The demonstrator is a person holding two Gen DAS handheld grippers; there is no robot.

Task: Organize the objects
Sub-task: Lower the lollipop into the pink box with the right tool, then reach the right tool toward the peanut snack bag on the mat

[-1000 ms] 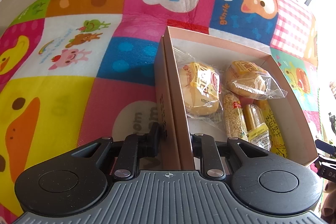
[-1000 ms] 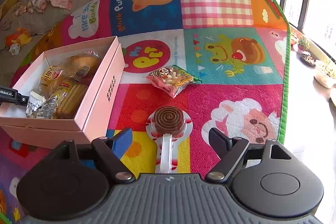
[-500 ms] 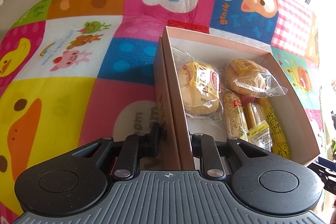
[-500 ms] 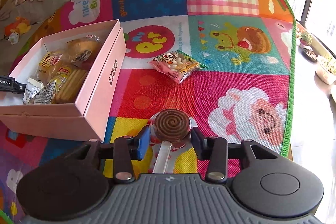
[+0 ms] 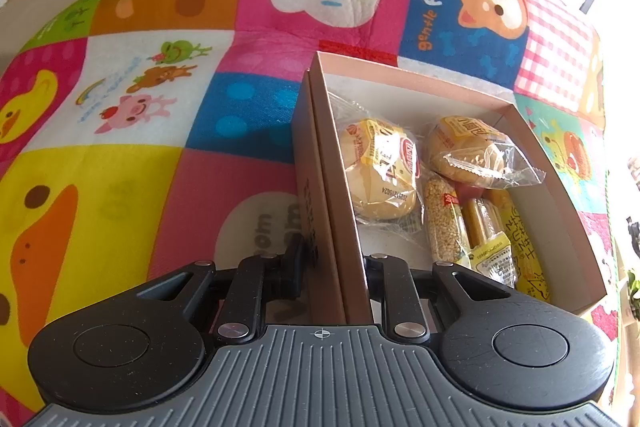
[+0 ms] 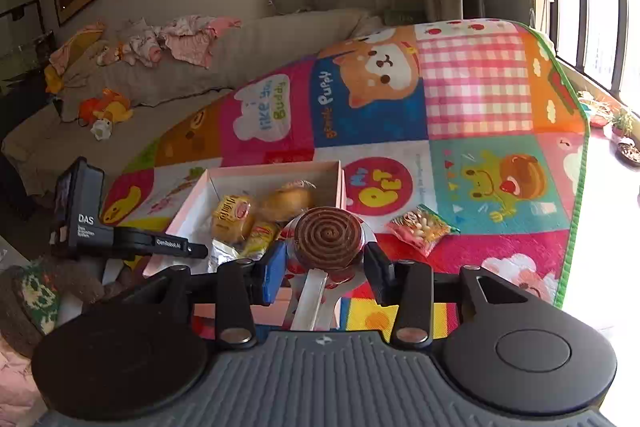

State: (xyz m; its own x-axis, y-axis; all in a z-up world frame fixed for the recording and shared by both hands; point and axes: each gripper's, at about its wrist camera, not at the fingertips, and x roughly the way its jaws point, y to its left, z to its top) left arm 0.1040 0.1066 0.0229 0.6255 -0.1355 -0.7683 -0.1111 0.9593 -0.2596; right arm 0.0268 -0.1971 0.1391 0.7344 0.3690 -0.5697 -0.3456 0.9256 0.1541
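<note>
So right now the right gripper (image 6: 325,269) is clamped on a chocolate swirl lollipop (image 6: 329,241), pinching the round head with the stick hanging down toward the camera, and it's up off the play mat (image 6: 476,115), roughly over the near end of the pink box (image 6: 276,179). The left gripper (image 5: 334,261) is closed on the box's left wall, one finger outside and one inside, so it looks like it's just steadying the thing. The box already has two wrapped buns (image 5: 382,173), a sesame bar (image 5: 442,223) and some yellow-wrapped sticks next to it. There's a packet of little snacks (image 6: 420,227) lying out on the mat to the right of the box. What I'd worry about: the grip is on the rounded edge of the candy, so it could twist or pop out on the way in. Also the box is pretty full on the right side, so dropping it there might leave it perched on the wrappers. And if the left side squeezes hard, that thin cardboard wall could bend.
</note>
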